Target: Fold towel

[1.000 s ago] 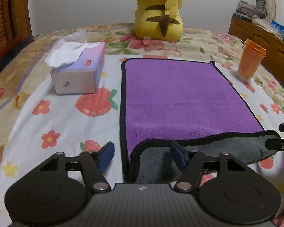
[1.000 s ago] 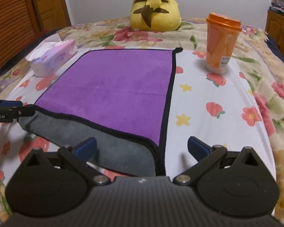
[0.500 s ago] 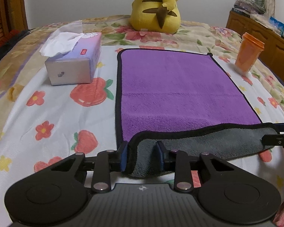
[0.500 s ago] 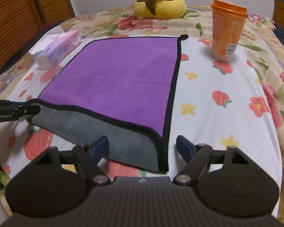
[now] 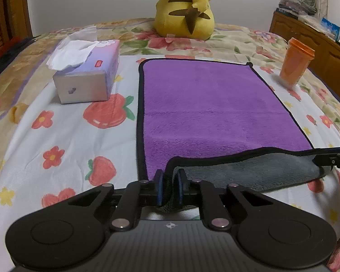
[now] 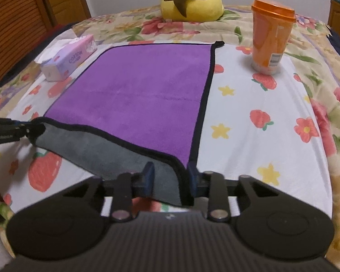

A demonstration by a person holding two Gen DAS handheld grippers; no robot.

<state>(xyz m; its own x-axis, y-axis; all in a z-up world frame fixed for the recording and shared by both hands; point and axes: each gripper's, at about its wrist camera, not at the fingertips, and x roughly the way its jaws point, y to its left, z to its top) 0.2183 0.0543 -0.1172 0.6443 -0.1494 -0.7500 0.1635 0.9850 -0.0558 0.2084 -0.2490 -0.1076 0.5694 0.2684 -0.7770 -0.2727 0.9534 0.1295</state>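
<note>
A purple towel (image 5: pixel 210 106) with black trim and a grey underside lies flat on the flowered bedspread; it also shows in the right wrist view (image 6: pixel 145 90). Its near edge is turned up, grey side showing. My left gripper (image 5: pixel 169 184) is shut on the towel's near left corner. My right gripper (image 6: pixel 170 178) has its jaws close around the near right corner, with a small gap still showing. Each gripper's tips appear at the edge of the other's view.
A tissue box (image 5: pixel 88 79) stands left of the towel. An orange lidded cup (image 6: pixel 270 38) stands at the right. A yellow plush toy (image 5: pixel 184 11) sits beyond the towel's far edge. A wooden dresser (image 5: pixel 312 45) lines the right side.
Both grippers moved in onto the near corners. The left one closed on its corner and lifted it; the right one narrowed around its corner.
</note>
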